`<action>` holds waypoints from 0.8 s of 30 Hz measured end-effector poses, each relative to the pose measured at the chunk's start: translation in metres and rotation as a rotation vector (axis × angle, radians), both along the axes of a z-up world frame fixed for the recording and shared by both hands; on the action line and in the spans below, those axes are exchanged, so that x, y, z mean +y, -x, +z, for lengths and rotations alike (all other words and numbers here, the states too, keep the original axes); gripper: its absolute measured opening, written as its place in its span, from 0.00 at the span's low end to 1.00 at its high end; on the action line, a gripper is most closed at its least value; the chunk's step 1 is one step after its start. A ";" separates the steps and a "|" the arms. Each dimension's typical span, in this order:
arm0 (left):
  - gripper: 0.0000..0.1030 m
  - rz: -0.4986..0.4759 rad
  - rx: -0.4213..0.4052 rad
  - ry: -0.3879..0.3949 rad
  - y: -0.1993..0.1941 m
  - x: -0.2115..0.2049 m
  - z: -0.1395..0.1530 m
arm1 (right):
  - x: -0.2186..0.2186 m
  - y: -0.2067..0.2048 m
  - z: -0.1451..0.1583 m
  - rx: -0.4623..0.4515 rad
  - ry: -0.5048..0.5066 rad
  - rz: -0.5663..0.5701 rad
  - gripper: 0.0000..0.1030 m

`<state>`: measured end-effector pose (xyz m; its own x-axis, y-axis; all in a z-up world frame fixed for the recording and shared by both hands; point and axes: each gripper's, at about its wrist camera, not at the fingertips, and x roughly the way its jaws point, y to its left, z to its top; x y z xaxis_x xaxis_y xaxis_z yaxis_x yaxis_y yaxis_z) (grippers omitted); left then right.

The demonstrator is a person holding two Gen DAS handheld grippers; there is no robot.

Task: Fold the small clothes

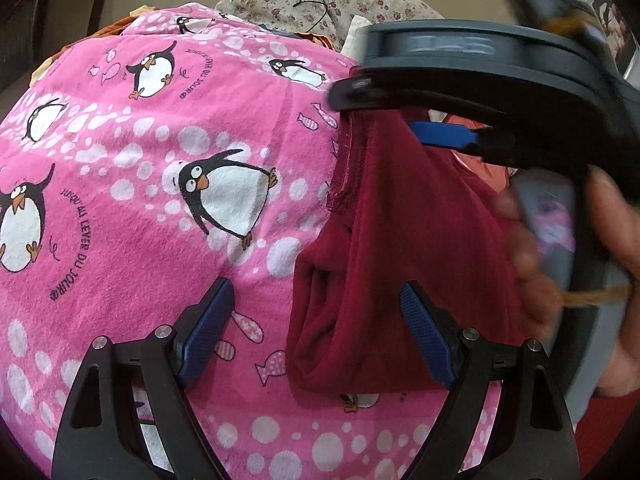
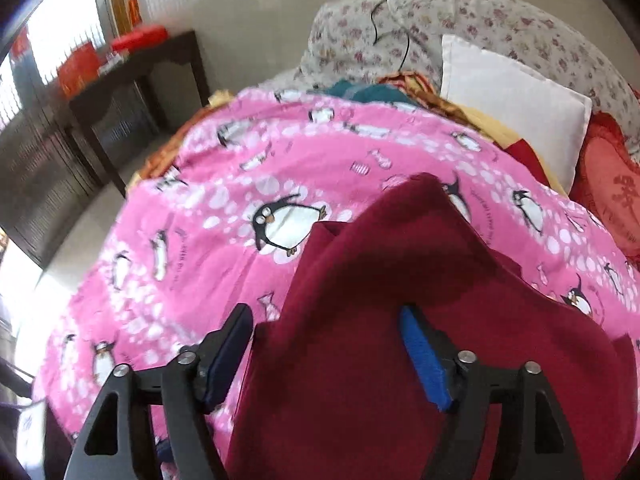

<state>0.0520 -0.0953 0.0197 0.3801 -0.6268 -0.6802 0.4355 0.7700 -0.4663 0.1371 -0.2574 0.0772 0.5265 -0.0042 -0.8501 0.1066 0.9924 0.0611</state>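
A dark red garment (image 1: pixel 384 248) lies bunched on a pink penguin blanket (image 1: pixel 140 184). My left gripper (image 1: pixel 316 328) is open just above the garment's lower left edge, holding nothing. In the left wrist view my right gripper (image 1: pixel 400 120) reaches in from the upper right over the garment's top, with cloth draped under it; its grip is hidden there. In the right wrist view my right gripper (image 2: pixel 324 344) has its jaws wide apart over the red garment (image 2: pixel 400 312), whose cloth rises in a peak between and beyond the fingers.
The pink blanket (image 2: pixel 224 240) covers a bed. A white pillow (image 2: pixel 516 100), a floral cushion (image 2: pixel 460 20), a red cushion (image 2: pixel 612 196) and other clothes lie at the back. A dark wooden table (image 2: pixel 132 92) stands at left.
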 end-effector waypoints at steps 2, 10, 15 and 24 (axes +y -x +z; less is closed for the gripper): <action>0.83 -0.001 0.008 0.010 -0.001 0.001 0.000 | 0.005 -0.005 -0.010 0.015 0.052 0.011 0.75; 0.87 0.002 0.020 0.063 -0.015 0.004 -0.001 | -0.025 0.030 0.005 -0.160 -0.061 0.060 0.31; 0.90 -0.004 -0.045 0.018 -0.010 -0.008 0.001 | -0.034 0.037 0.011 -0.193 -0.156 0.062 0.28; 0.51 -0.098 0.001 0.148 -0.011 -0.014 0.004 | -0.037 0.044 0.014 -0.224 -0.178 0.067 0.24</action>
